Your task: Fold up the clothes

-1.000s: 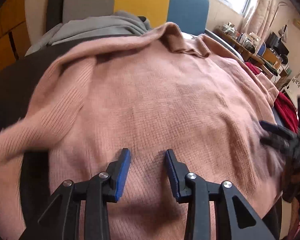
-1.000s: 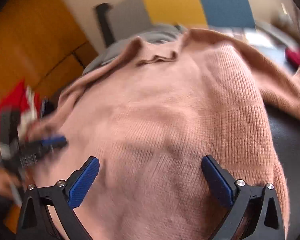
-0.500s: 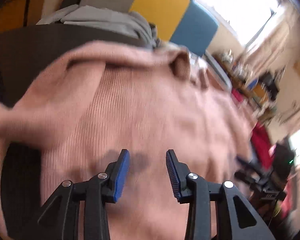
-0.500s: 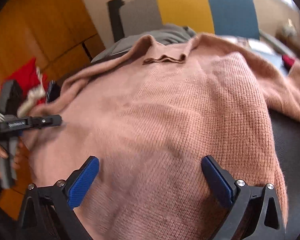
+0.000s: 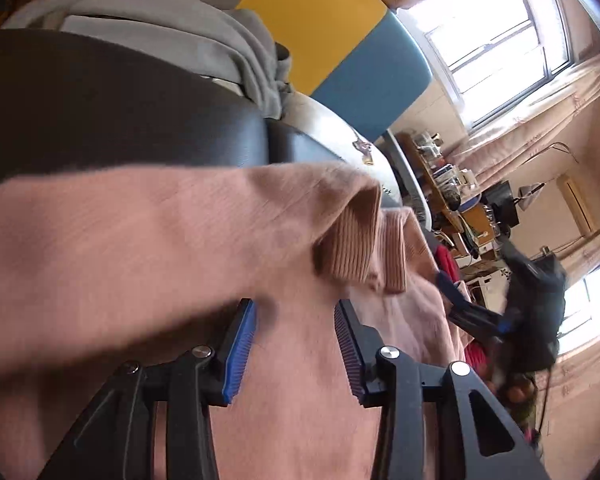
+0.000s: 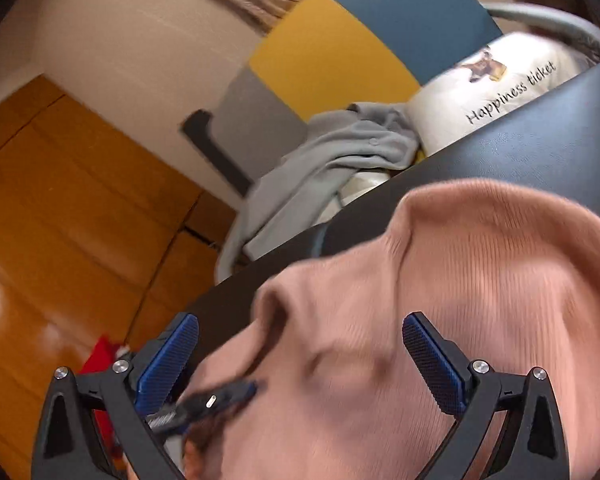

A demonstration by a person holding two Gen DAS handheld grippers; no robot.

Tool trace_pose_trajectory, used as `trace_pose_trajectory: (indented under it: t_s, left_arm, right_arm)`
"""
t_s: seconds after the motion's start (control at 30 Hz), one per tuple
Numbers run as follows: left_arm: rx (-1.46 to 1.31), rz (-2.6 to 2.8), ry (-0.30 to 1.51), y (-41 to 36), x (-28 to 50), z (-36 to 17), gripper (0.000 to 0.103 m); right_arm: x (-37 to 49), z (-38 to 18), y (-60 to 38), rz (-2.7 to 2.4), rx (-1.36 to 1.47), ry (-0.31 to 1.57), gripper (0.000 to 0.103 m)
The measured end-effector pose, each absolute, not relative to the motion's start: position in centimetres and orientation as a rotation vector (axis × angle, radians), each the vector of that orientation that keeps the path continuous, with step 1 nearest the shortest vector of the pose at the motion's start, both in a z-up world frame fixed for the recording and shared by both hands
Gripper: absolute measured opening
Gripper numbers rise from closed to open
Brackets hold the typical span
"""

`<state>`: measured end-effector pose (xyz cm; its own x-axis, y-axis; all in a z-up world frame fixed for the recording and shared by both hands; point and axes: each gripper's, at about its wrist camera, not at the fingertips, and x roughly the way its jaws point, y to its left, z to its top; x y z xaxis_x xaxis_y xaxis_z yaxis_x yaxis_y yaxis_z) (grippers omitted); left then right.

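On the far left of the left wrist view, the black padded surface (image 5: 112, 112) now shows bare where a second ago the pink knit sweater (image 5: 148, 248) covered nearly all of it. The sweater is bunched and raised close to the lens, its ribbed collar (image 5: 352, 244) standing up just beyond the fingers. A grey garment (image 5: 204, 44) lies heaped at the far edge of the surface, in front of the yellow and blue panels.

The left gripper (image 5: 294, 344) has its jaws apart with pink knit lying between and beneath them; they are about as wide as they were a second ago, and I cannot tell whether the pads press the cloth. To its right the right gripper (image 5: 472, 312) appears blurred, at the sweater's edge.

In the right wrist view the right gripper (image 6: 300, 364) has its jaws wide apart, unchanged in spread, with the sweater (image 6: 440, 320) humped up between them. At lower left the left gripper (image 6: 212, 402) shows as a blurred tip against the cloth. A white pillow (image 6: 500, 80) printed "Happiness ticket" sits behind the surface.

Both cameras have swung upward and the garment no longer lies flat, so I judge a fold is under way, with the body being carried toward the collar.
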<state>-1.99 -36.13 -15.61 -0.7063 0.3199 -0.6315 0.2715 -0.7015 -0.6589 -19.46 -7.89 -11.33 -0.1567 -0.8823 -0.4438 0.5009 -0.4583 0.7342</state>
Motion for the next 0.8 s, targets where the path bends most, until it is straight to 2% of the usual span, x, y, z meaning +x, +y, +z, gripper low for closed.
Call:
trace_pose_trajectory:
  t_s: [0.2, 0.4, 0.57, 0.7, 0.8]
  left_arm:
    - [-1.117, 2.635, -1.164, -37.4, -6.1, -15.7, 0.042]
    - [-1.078, 2.735, -1.139, -40.2, -8.0, -15.2, 0.044]
    - [-1.066, 2.817, -1.121, -42.6, -9.5, -14.9, 0.044]
    - [-1.056, 2.882, -1.106, -44.4, -10.6, -14.8, 0.044]
    - [-1.034, 2.889, -1.099, -45.0, -10.6, -14.6, 0.044]
  right_arm:
    - [-23.1, -15.2, -12.7, -1.584, 1.251, -0.587, 0.103]
    - [-24.4, -14.1, -15.5, -1.431, 1.147, -0.651, 0.103]
    - [-28.4, -13.7, -17.3, -1.485, 1.092, -0.835, 0.103]
    - [-29.7, -13.6, -18.4, -1.542, 1.131, -0.811, 0.103]
    - [-28.0, -12.1, -17.7, -1.558, 1.097, -0.661, 0.103]
